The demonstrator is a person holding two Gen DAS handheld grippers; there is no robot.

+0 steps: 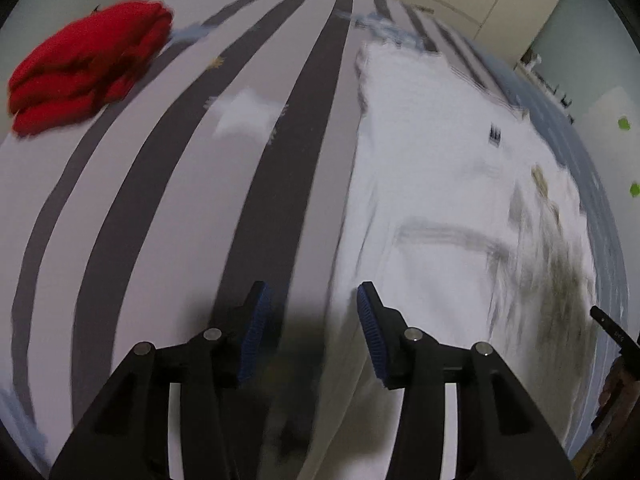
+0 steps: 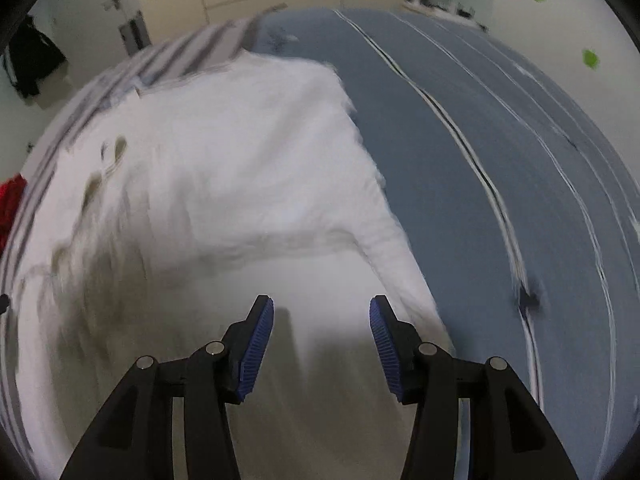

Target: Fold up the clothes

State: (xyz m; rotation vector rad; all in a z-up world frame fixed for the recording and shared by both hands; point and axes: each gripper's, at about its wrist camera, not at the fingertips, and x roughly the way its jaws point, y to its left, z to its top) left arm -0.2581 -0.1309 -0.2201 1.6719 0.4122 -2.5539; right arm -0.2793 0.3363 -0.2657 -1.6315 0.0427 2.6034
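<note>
A white garment (image 2: pixel 224 184) lay spread flat on the bed, motion-blurred in both views. It carried a smeared dark olive print toward one end and a small dark label near the other. Its edges looked ragged through the blur; one side ran along the blue bedding. A red garment (image 1: pixel 86 66) sat bunched in a rumpled heap, well apart from it.

Ahead of the left tongs (image 1: pixel 312 300), the striped bed cover (image 1: pixel 180 184) lies flat and bare toward 12 o'clock. A red clothes pile (image 1: pixel 86 66) blocks 10 o'clock, and a white garment (image 1: pixel 432 168) fills 2 o'clock. Past 2 o'clock from the right tongs (image 2: pixel 322 312), the blue sheet (image 2: pixel 480 128) lies bare.
</note>
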